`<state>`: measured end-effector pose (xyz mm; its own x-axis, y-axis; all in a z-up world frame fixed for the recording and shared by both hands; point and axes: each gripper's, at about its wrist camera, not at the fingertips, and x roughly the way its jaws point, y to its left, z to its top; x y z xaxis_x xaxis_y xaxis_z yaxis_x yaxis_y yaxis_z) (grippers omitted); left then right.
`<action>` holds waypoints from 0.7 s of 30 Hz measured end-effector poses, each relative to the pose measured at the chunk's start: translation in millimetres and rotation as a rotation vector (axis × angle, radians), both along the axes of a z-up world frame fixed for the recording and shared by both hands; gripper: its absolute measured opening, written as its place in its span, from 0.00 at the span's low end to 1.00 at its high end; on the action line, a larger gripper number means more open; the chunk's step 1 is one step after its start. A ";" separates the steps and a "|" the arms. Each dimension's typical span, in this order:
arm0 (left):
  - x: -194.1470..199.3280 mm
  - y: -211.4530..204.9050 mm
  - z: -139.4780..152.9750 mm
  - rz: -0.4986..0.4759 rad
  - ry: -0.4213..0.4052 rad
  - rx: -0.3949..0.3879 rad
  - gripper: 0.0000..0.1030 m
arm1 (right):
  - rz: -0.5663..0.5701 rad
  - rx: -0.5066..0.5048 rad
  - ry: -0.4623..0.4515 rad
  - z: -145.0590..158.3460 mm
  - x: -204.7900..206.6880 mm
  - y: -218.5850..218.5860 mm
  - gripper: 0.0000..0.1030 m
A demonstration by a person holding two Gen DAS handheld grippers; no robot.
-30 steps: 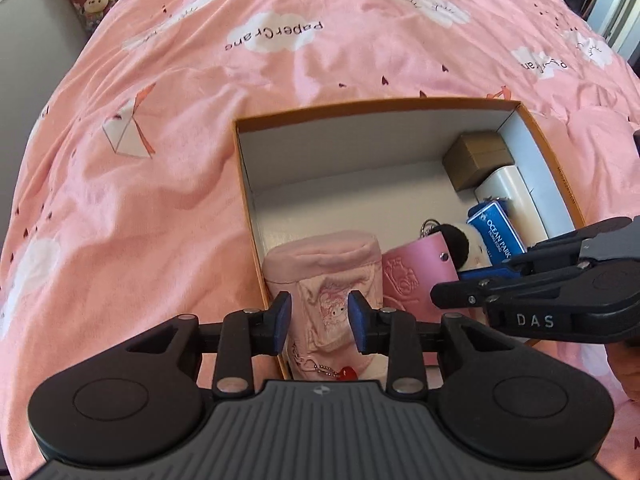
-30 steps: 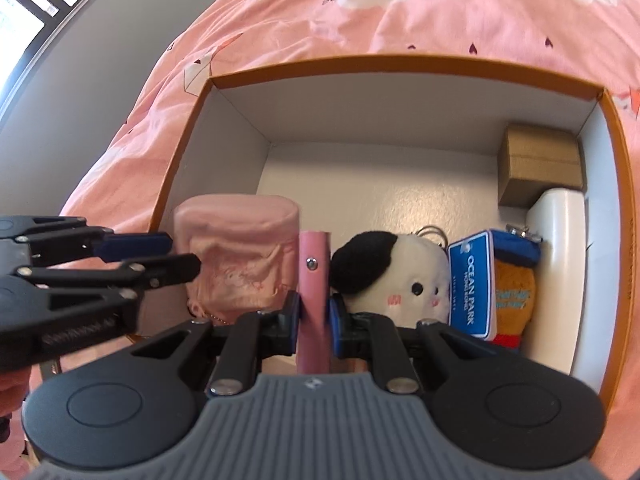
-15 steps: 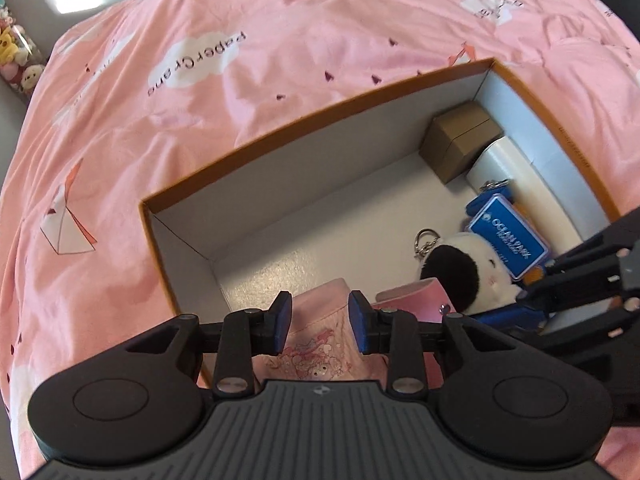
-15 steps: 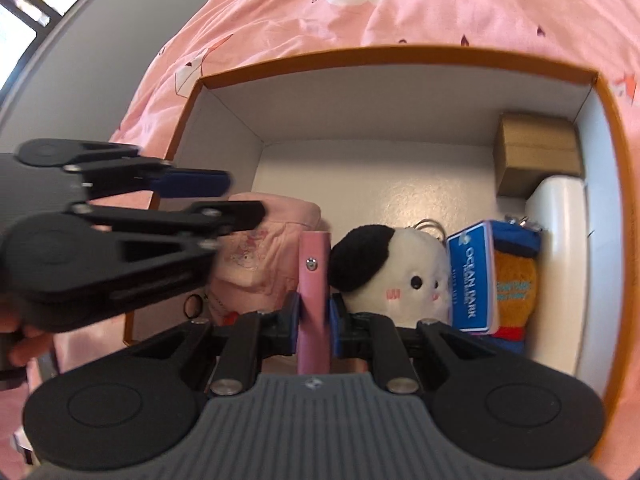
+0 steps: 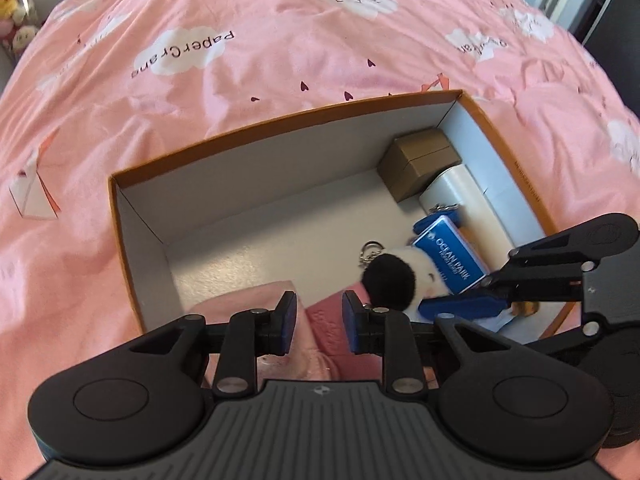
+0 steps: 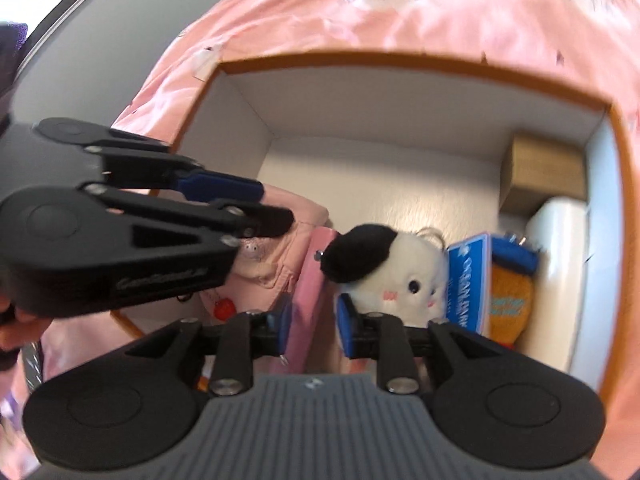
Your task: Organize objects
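An orange-rimmed cardboard box [image 5: 280,120] lies on a pink bedspread. Along its near wall stand a pink fabric pouch [image 6: 276,264], a flat pink card holder [image 6: 310,280], a black-and-white plush keychain [image 6: 392,268], a blue Ocean Park tag [image 6: 468,276] and an orange item [image 6: 510,296]. My right gripper [image 6: 311,326] is open, its pads apart on either side of the card holder. My left gripper [image 5: 319,322] is open above the pouch and the card holder [image 5: 332,320]. It shows in the right wrist view [image 6: 256,204] over the pouch.
A brown carton [image 5: 420,162] and a white roll [image 5: 452,192] sit in the box's far right corner. The box's far left floor [image 5: 260,232] is bare. Pink bedspread [image 5: 240,60] surrounds the box. Plush toys [image 5: 16,28] stand at the far left.
My right gripper has opened and let go of the pink card holder, which now stands in the box. My left gripper has shifted right over the pouch.
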<state>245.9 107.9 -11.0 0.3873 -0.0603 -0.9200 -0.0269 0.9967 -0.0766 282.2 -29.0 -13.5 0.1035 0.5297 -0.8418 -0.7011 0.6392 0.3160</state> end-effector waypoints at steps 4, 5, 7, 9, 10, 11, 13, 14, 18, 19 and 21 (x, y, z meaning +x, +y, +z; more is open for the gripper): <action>-2.2 -2.1 -7.0 0.019 0.026 -0.021 0.29 | 0.037 -0.065 -0.146 10.0 -2.5 -8.5 0.31; -2.9 -2.0 -9.9 0.027 0.032 -0.027 0.29 | 0.045 -0.079 -0.159 8.8 -0.9 -9.4 0.35; -4.2 -0.3 -16.0 0.049 0.049 -0.062 0.29 | 0.071 -0.089 -0.161 5.0 4.8 -9.7 0.43; -7.0 2.0 -19.7 0.076 0.051 -0.109 0.29 | 0.094 -0.100 -0.171 0.9 6.4 -9.1 0.48; -7.3 2.9 -20.7 0.090 0.049 -0.116 0.31 | 0.107 -0.114 -0.180 -1.6 5.3 -6.8 0.48; -7.2 3.0 -21.3 0.101 0.048 -0.111 0.34 | 0.115 -0.124 -0.188 -4.3 4.6 -4.8 0.48; -7.9 1.2 -21.8 0.110 0.044 -0.107 0.37 | 0.122 -0.135 -0.183 -9.7 1.9 -3.7 0.48; -7.6 0.7 -22.5 0.111 0.044 -0.115 0.39 | 0.125 -0.136 -0.176 -14.0 5.7 -0.5 0.51; -6.5 0.5 -26.1 0.122 0.058 -0.147 0.42 | 0.163 -0.155 -0.218 -19.7 4.2 6.3 0.58; -6.6 0.2 -26.6 0.124 0.060 -0.150 0.42 | 0.172 -0.169 -0.229 -22.5 3.0 8.5 0.60; -6.4 -0.4 -27.4 0.128 0.058 -0.143 0.42 | 0.178 -0.167 -0.228 -26.2 3.9 10.5 0.63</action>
<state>239.5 107.5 -38.4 0.3464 -0.1455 -0.9267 -0.1610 0.9640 -0.2116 286.1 -18.5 -39.7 0.2175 0.4130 -0.8844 -0.8473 0.5297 0.0390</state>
